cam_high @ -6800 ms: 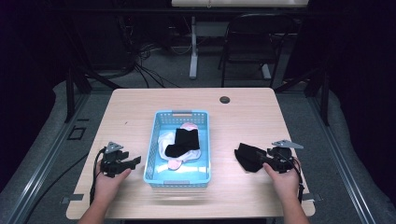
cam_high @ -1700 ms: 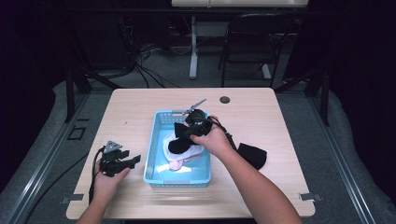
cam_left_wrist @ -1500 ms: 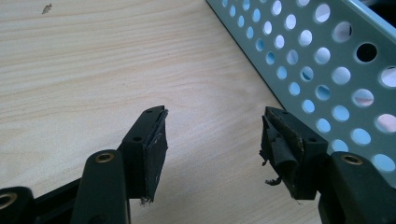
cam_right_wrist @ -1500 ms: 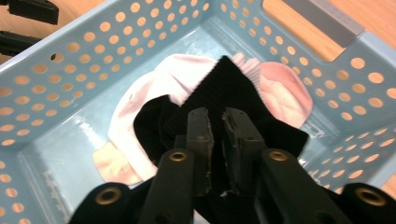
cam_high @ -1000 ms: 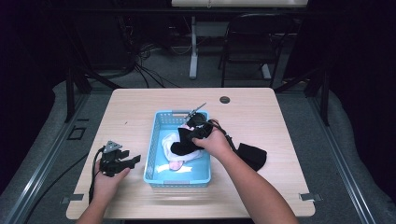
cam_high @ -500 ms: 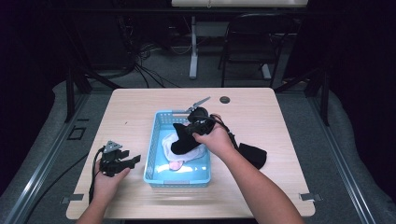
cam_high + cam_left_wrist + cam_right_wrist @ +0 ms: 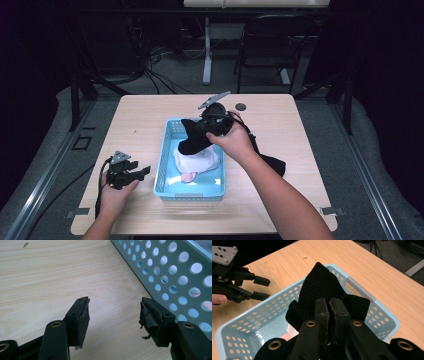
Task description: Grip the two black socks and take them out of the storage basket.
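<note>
Raised since prior frame: right gripper [image 7: 212,125], fingers clamped on black sock [image 7: 194,138], frame centre, above blue basket [image 7: 165,159]; likely removal underway. Left gripper [image 7: 131,174], lower left on worktop [image 7: 280,120]: fingers wide, empty.

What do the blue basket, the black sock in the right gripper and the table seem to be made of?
Basket: looks like moulded plastic, light blue and smooth, with rows of round punched holes in its walls.
Sock: a soft knit fabric, matte black, with fine ribbing showing; the right gripper holds it pinched.
Table: pale wood grain with a smooth finish; solid wood or laminate, the pictures cannot say.
</note>
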`<state>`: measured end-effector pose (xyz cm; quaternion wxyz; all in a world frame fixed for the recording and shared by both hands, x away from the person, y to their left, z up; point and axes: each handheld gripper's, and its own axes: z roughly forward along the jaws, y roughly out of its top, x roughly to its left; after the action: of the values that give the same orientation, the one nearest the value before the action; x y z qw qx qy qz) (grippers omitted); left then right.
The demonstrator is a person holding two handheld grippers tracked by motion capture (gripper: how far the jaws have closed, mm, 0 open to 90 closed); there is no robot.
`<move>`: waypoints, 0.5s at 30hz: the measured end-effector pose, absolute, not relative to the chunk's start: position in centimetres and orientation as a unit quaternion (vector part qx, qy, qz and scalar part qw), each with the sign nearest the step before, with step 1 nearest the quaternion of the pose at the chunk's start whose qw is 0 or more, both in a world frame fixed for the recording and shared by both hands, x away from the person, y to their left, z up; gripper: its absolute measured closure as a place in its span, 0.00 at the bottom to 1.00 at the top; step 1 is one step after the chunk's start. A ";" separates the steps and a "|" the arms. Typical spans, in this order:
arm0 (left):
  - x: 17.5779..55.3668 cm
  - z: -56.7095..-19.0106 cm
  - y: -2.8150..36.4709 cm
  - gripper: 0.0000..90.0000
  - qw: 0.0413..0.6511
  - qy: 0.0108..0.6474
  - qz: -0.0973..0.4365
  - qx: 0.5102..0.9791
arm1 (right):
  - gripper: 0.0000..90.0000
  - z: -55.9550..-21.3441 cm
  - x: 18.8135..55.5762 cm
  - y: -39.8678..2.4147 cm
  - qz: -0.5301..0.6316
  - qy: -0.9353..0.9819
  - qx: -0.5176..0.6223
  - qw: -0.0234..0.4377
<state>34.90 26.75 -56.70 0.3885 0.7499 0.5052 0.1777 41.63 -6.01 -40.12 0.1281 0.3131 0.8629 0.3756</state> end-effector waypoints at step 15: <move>34.9 -56.8 26.7 0.45 0.385 0.507 0.176 0.751 | 0.94 -38.4 40.5 -11.2 0.376 0.850 0.337 0.151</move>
<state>34.95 26.75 -56.76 0.3854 0.7508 0.5067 0.1763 40.46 -11.18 -38.40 0.1514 0.3369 0.8499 0.3759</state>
